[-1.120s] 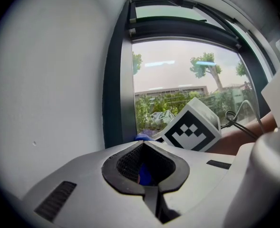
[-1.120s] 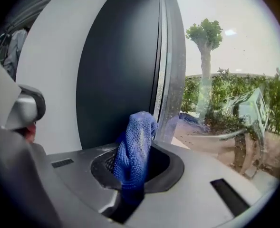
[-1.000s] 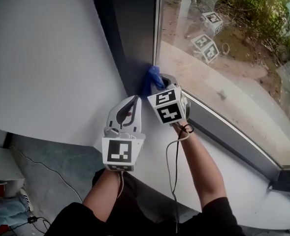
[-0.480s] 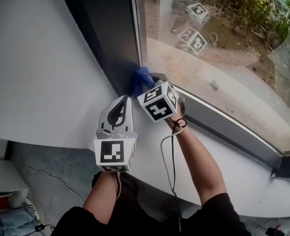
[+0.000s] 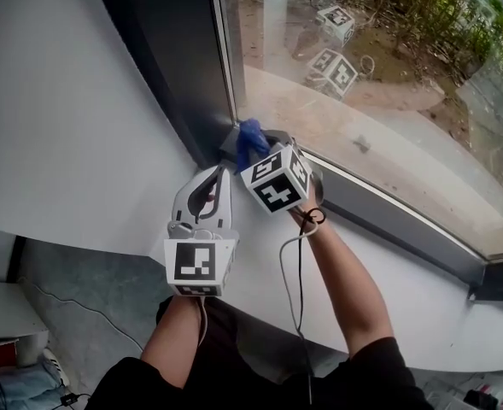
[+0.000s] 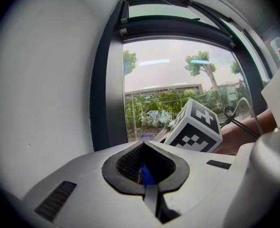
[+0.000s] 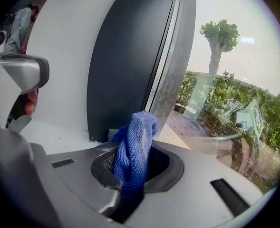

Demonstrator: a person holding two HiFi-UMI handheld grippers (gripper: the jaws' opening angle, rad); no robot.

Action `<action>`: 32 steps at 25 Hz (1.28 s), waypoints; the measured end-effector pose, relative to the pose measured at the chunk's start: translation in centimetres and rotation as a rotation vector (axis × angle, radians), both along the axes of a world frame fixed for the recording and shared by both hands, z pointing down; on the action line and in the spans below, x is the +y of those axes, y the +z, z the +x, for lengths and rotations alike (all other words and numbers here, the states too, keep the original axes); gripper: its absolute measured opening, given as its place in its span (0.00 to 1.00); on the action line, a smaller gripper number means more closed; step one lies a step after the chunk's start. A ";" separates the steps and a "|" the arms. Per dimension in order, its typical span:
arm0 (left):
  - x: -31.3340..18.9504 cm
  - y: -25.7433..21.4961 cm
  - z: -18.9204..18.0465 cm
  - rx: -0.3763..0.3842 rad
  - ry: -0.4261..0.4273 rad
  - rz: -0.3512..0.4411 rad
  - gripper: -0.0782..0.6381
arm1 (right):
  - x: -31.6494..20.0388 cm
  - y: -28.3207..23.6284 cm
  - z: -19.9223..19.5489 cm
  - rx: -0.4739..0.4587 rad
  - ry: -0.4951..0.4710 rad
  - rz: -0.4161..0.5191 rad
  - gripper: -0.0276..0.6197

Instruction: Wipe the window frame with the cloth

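Observation:
My right gripper [image 5: 265, 149] is shut on a bunched blue cloth [image 5: 251, 140], which sticks up out of its jaws [image 7: 135, 144]. The cloth sits against the lower corner of the dark window frame [image 5: 179, 67], where the upright [image 7: 130, 56] meets the bottom rail [image 5: 388, 219]. My left gripper [image 5: 219, 174] rests just left of the right one over the white sill, a little short of the frame. Its jaws are shut [image 6: 151, 196]. A small blue speck shows in the hollow between them; I cannot tell what it is.
A white wall [image 5: 55, 101] runs along the left of the frame. The white sill [image 5: 422, 306] curves off to the right under the glass [image 5: 379, 101]. A cable [image 5: 295, 263] hangs from the right gripper along the forearm. Floor and clutter lie at the lower left [image 5: 12, 374].
The head view has shifted a little. The right gripper keeps the cloth at the frame's lower corner, with its cube turned slightly. The left gripper stays beside it.

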State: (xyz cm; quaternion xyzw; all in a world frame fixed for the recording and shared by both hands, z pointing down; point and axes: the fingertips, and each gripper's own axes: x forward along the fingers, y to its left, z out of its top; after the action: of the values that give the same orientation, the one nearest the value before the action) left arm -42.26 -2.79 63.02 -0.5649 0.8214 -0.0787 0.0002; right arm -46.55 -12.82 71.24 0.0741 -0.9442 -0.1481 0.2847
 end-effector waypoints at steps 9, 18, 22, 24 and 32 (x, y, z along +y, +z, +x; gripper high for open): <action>-1.1 0.7 1.7 -0.022 0.037 -0.043 0.12 | -1.1 0.3 3.2 0.005 0.019 0.007 0.10; -2.3 1.4 4.2 -0.036 0.082 -0.096 0.12 | -1.9 0.4 6.2 -0.003 0.037 0.018 0.10; -2.5 1.3 5.2 -0.048 0.095 -0.092 0.12 | -2.2 0.3 7.6 -0.015 0.042 0.031 0.10; -2.7 1.4 5.9 -0.058 0.106 -0.099 0.12 | -2.4 0.3 8.4 -0.022 0.049 0.033 0.10; -2.9 1.6 7.2 -0.080 0.150 -0.150 0.12 | -2.6 0.3 10.2 -0.015 0.078 0.052 0.10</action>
State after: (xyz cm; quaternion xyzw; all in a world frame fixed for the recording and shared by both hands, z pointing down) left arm -35.08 -5.73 64.58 -0.6196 0.7679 -0.1623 -0.0032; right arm -36.31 -15.46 71.51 0.1194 -0.9385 -0.1607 0.2813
